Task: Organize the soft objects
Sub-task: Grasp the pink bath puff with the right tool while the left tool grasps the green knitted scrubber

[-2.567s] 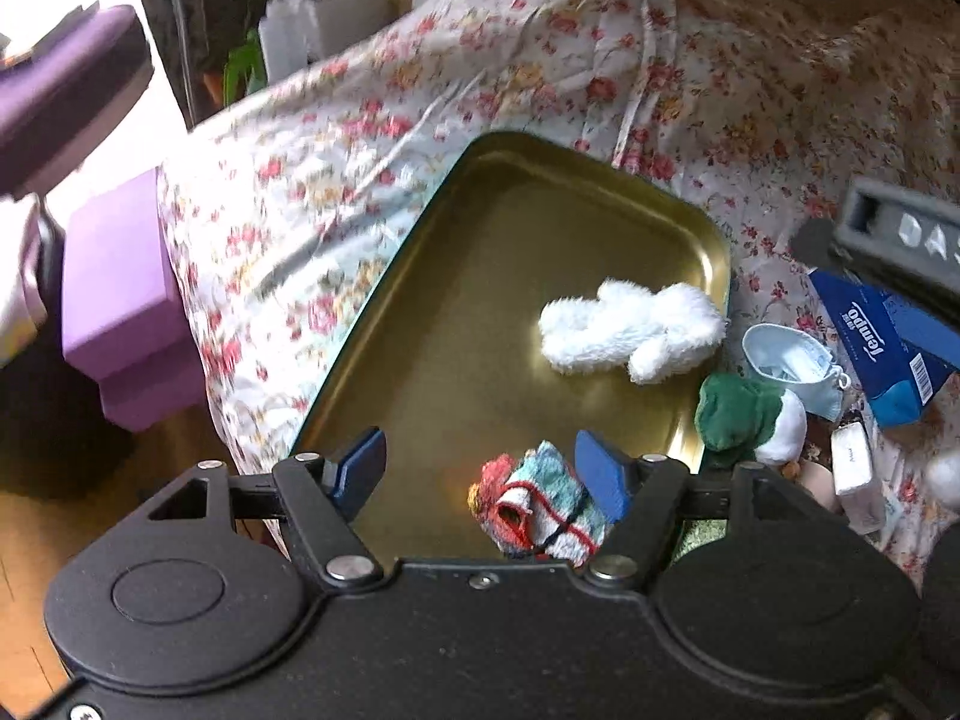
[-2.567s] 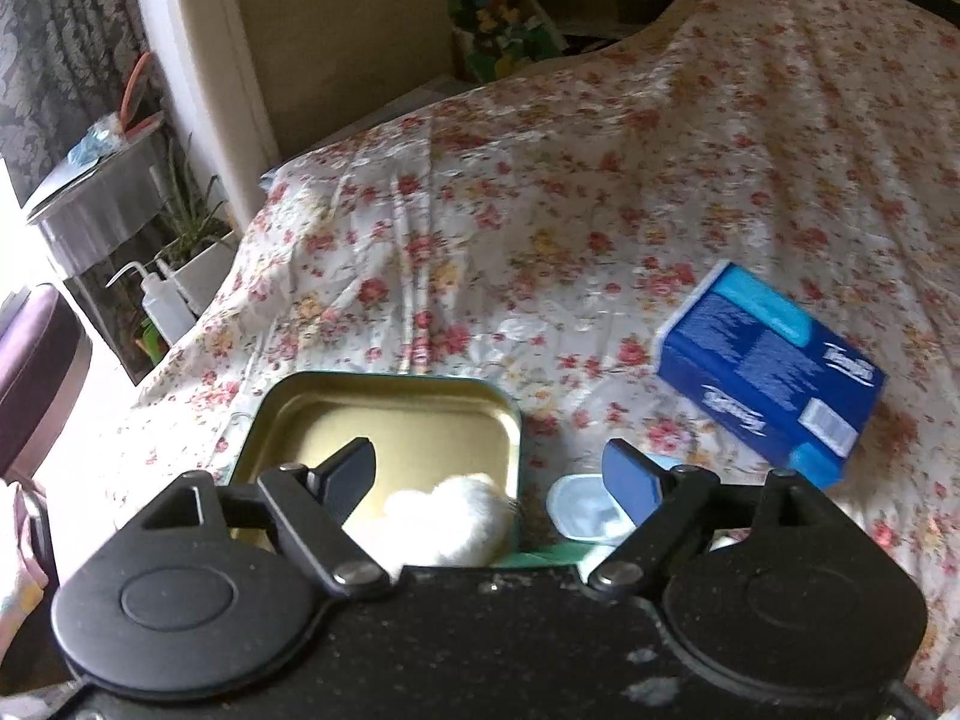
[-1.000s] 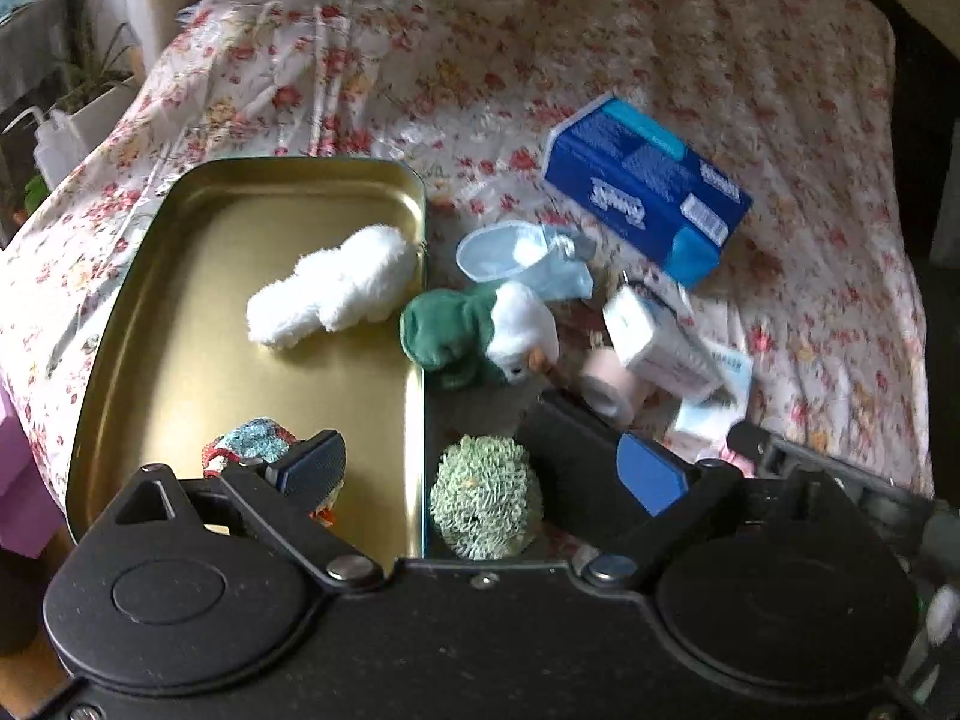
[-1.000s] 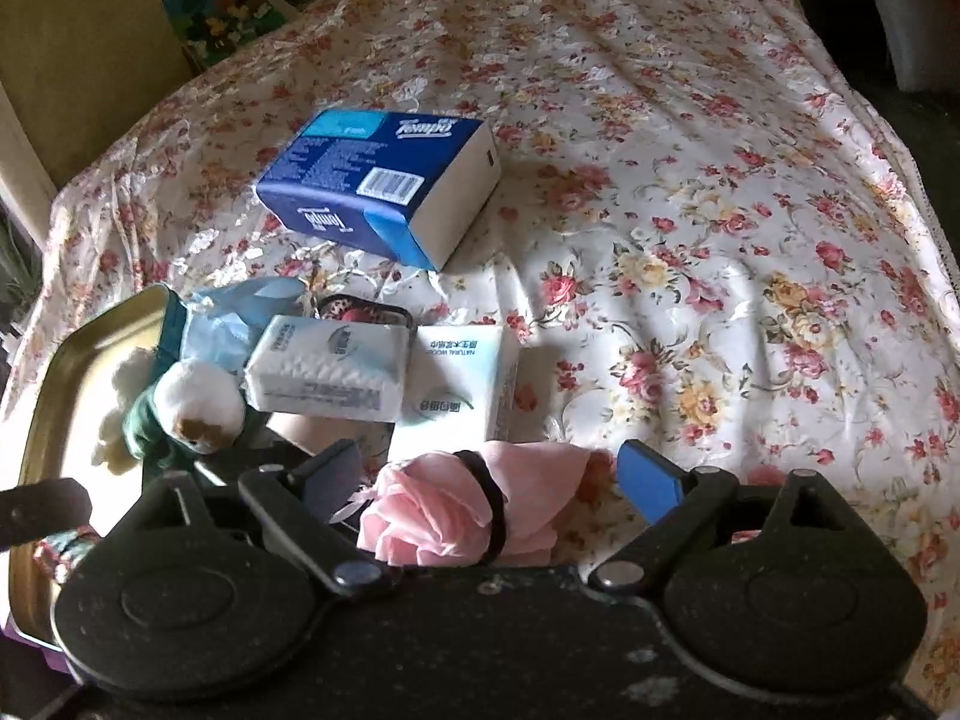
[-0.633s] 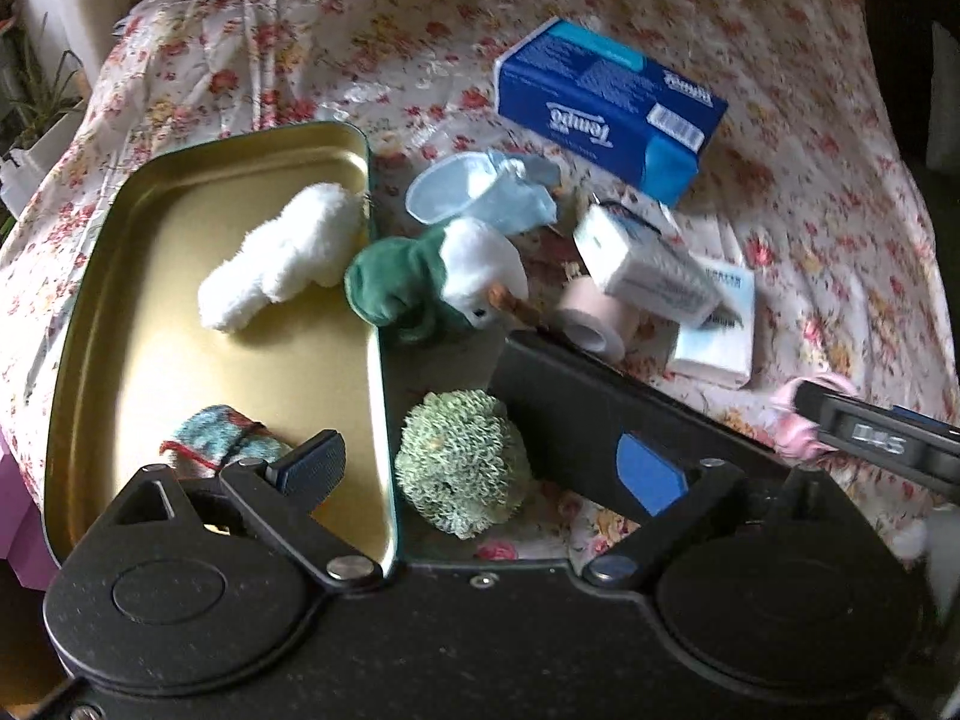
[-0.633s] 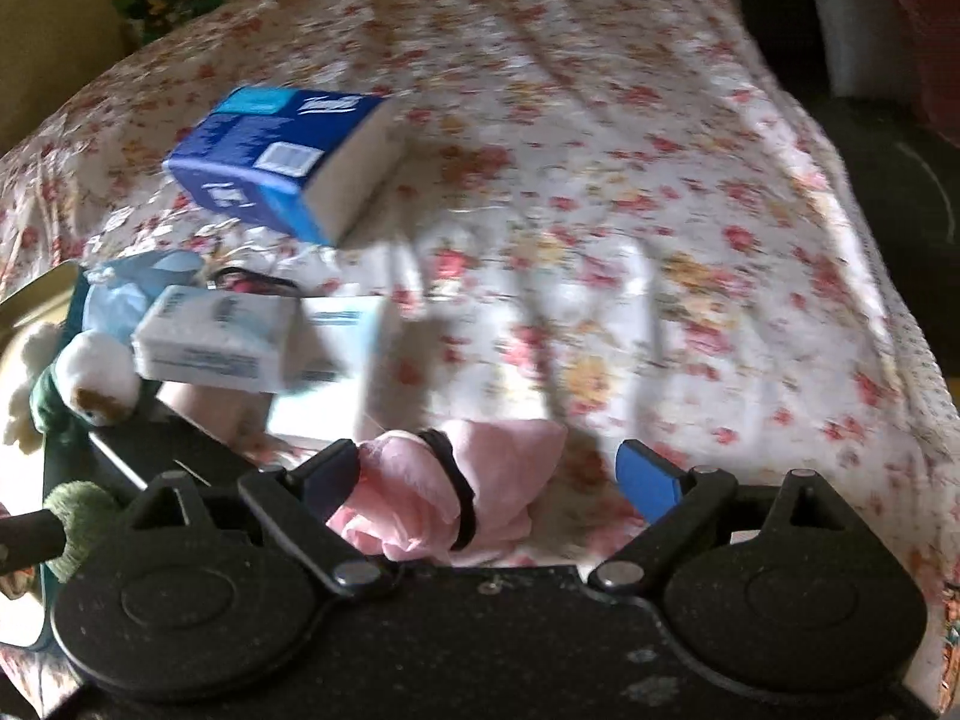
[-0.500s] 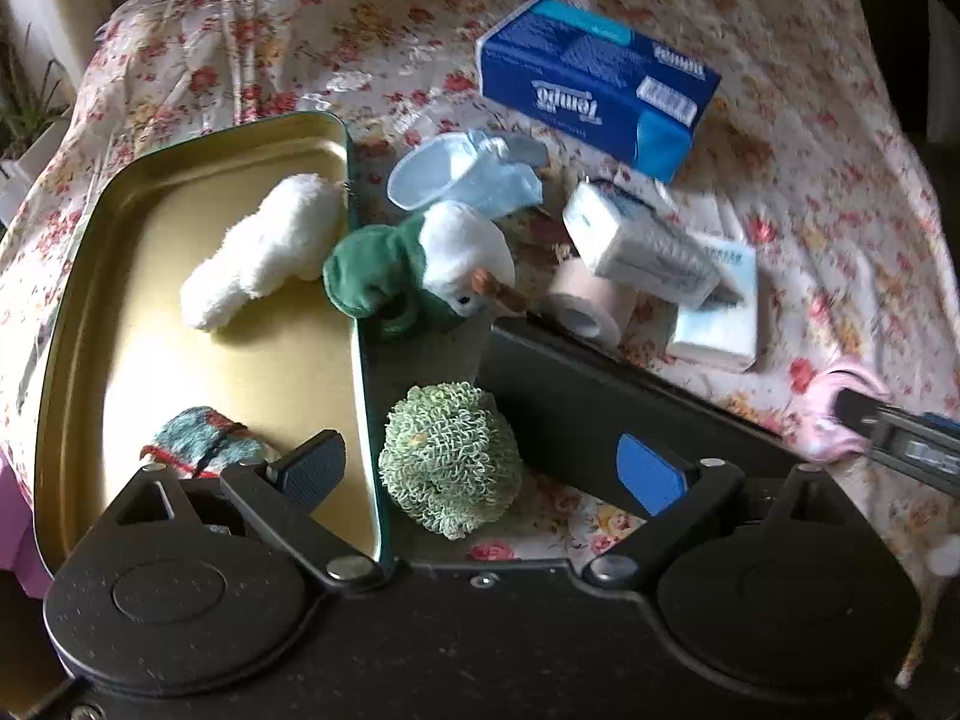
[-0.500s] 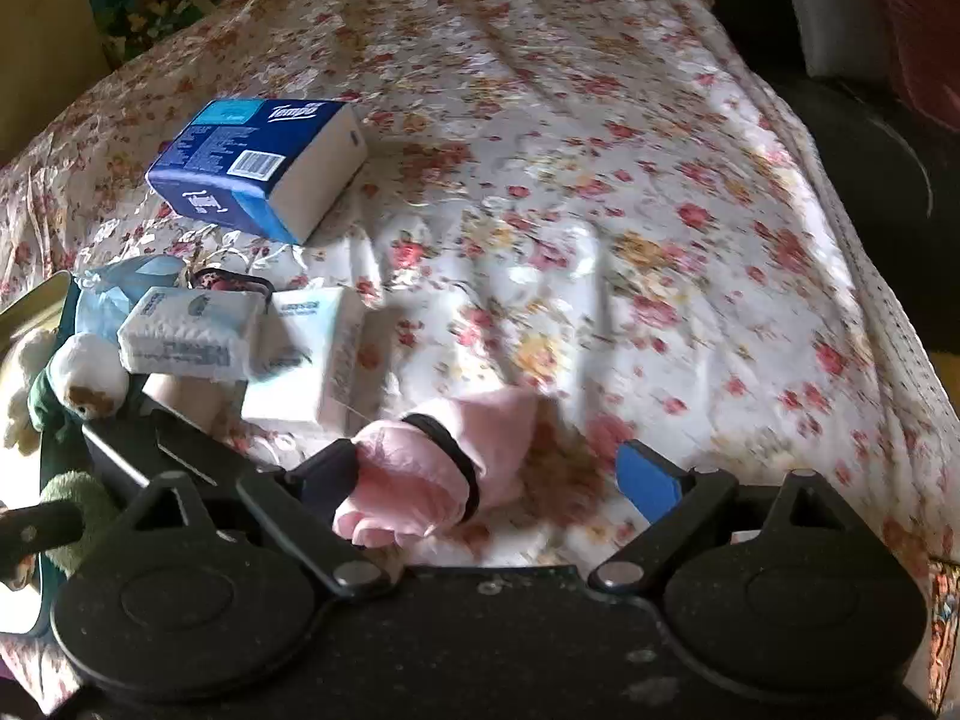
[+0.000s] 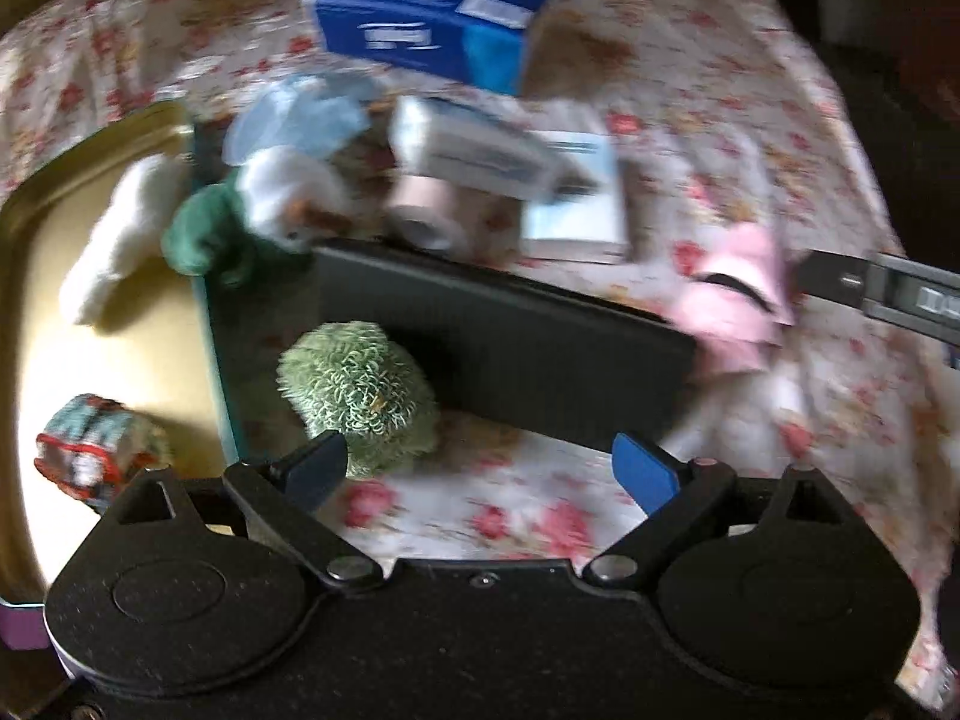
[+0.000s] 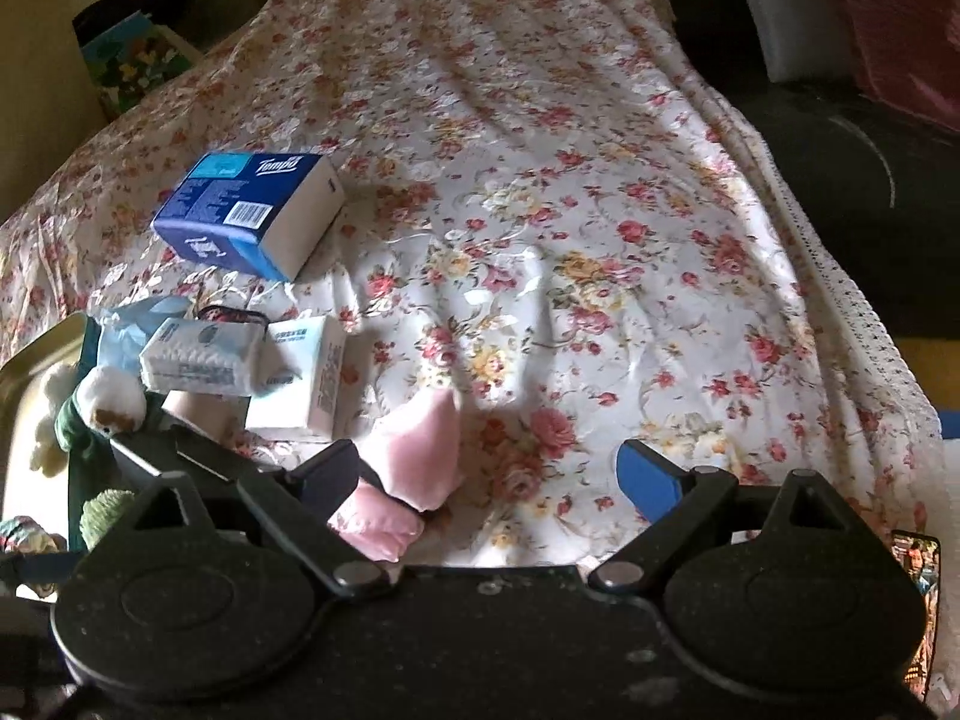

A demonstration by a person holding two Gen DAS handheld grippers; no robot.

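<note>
A fuzzy green ball (image 9: 357, 393) lies on the flowered bedspread just outside the gold tray (image 9: 150, 360). It sits right at the left finger of my left gripper (image 9: 480, 465), whose jaws are closing with nothing pressed between them. The tray holds a white plush (image 9: 120, 240) and a rolled colourful cloth (image 9: 90, 456). A green-and-white plush (image 9: 228, 228) leans on the tray's rim. My right gripper (image 10: 489, 474) stands open, and a pink soft pouch (image 10: 420, 450) with a black band lies by its left finger, untouched.
A flat black box (image 9: 510, 336) lies beyond the green ball. A blue tissue box (image 10: 252, 210), two tissue packs (image 10: 198, 354), a tape roll (image 9: 420, 222) and a blue face mask (image 9: 294, 114) are clustered nearby. The bed's edge (image 10: 840, 300) drops off on the right.
The left gripper moved right and lower, so the green ball now sits by its left finger. The right gripper slid right, leaving the pink pouch at its left finger.
</note>
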